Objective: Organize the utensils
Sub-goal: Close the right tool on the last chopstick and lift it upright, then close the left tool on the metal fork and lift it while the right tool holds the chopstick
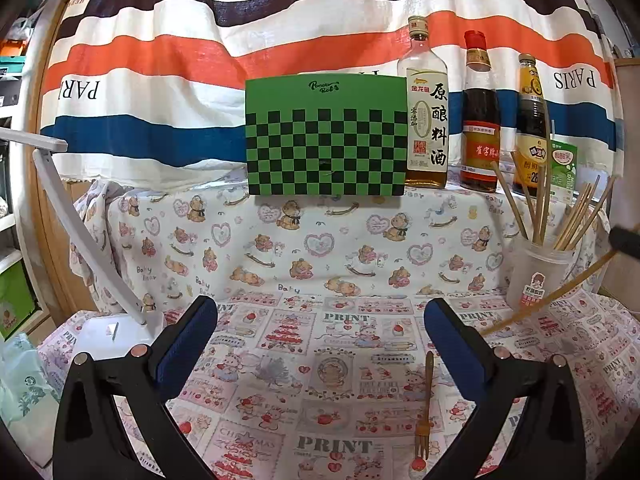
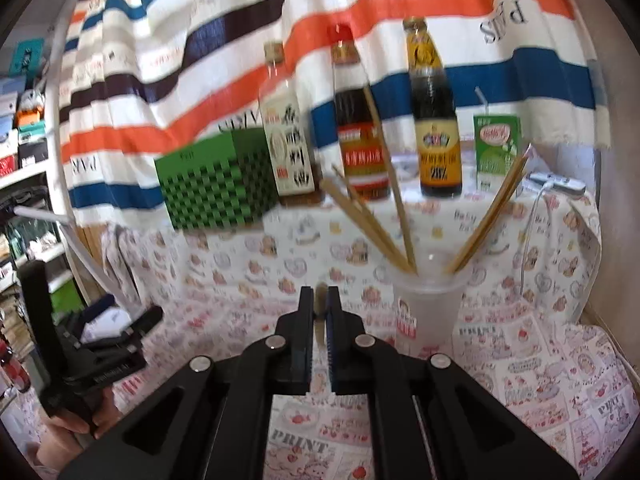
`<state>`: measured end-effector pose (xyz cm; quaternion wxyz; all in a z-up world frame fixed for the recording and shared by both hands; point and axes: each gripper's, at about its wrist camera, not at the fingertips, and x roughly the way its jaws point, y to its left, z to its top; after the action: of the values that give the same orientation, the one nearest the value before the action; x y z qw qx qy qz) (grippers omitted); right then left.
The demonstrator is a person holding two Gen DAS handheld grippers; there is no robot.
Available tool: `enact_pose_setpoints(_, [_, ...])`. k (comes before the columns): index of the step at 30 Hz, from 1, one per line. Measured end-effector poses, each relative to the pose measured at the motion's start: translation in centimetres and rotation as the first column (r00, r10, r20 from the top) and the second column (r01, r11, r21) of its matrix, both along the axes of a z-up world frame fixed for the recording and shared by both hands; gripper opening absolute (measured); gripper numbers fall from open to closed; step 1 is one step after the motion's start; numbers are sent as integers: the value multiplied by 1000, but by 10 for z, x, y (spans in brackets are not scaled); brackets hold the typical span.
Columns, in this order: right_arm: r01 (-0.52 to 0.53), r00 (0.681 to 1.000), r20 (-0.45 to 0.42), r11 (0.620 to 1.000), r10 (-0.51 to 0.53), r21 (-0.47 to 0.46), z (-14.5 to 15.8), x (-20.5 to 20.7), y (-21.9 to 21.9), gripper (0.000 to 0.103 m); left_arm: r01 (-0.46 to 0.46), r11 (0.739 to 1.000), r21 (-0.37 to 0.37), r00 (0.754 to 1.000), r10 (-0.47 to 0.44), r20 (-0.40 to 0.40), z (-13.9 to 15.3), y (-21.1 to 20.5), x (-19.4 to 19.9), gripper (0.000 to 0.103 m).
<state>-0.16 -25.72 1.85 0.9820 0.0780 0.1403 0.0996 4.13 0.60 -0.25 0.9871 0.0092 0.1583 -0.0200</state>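
A translucent plastic cup (image 1: 538,274) with several wooden chopsticks (image 1: 572,220) stands at the right of the table. A small wooden fork (image 1: 425,408) lies on the cloth close to my left gripper's right finger. My left gripper (image 1: 320,320) is open and empty above the cloth. My right gripper (image 2: 318,300) is shut on a wooden utensil (image 2: 320,300), held just left of the cup (image 2: 430,304). In the left wrist view that utensil shows as a long stick (image 1: 548,298) slanting in front of the cup, held from the right edge.
A green checkered box (image 1: 326,136) and three sauce bottles (image 1: 480,116) stand on the raised back shelf, with a green drink carton (image 2: 496,148). A white lamp arm (image 1: 80,232) stands at the left. The left gripper shows in the right wrist view (image 2: 92,356).
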Motion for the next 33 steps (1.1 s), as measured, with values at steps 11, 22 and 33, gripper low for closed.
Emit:
enact_pose_setpoints(11, [19, 997, 73, 1000, -20, 9, 12, -13, -10, 5, 191, 981, 45, 942, -170, -289, -14, -27, 23, 96])
enact_pose_setpoints(22, [42, 994, 98, 999, -40, -23, 14, -16, -7, 5, 222, 960, -169, 752, -279, -597, -50, -24, 43, 32])
enact_pose_setpoints(33, [39, 996, 81, 999, -37, -25, 14, -14, -8, 5, 275, 938, -210, 697, -345, -628, -53, -31, 38, 7])
